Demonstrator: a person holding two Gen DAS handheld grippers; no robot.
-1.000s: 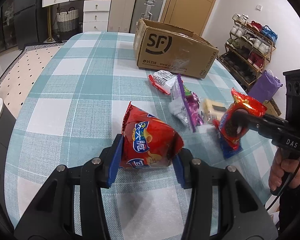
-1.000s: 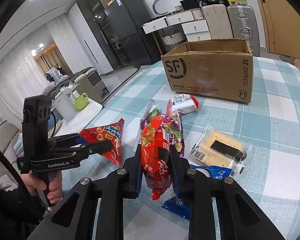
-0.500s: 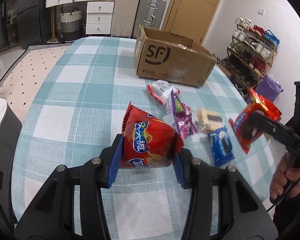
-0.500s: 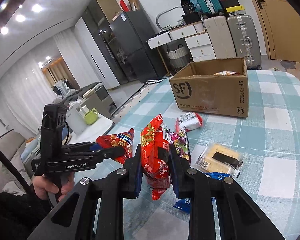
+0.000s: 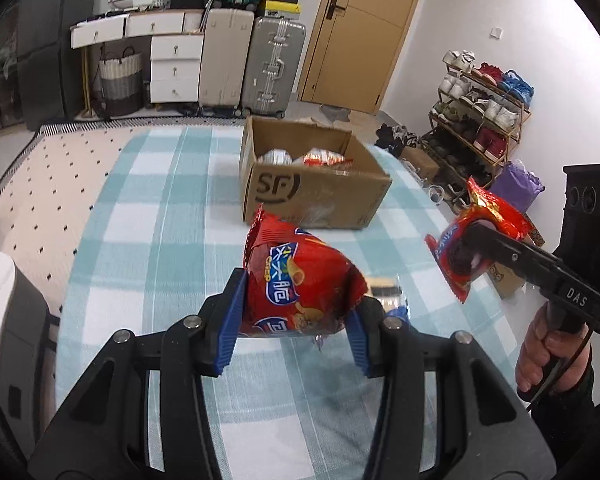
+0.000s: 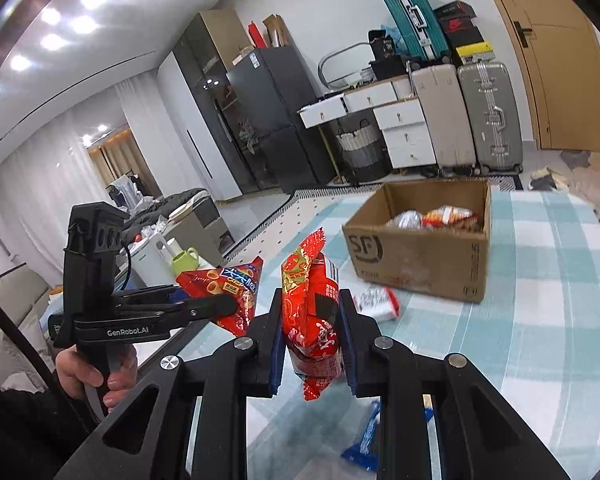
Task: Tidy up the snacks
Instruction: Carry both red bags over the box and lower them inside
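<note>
My left gripper is shut on a puffy red chip bag with blue lettering, held above the checked table. My right gripper is shut on a slim red snack packet, also lifted off the table. Each gripper shows in the other's view: the right gripper with its red packet at the right, the left gripper with the chip bag at the left. An open cardboard box with some snacks inside stands further back on the table.
Left on the table are a white-and-red packet, a blue packet and a cracker pack. A person's hand grips the right handle. Suitcases, drawers and a shoe rack stand beyond the table.
Both grippers have risen with their snack packets still held. The table and the loose snacks have dropped lower in view, and the inside of the box now shows.
</note>
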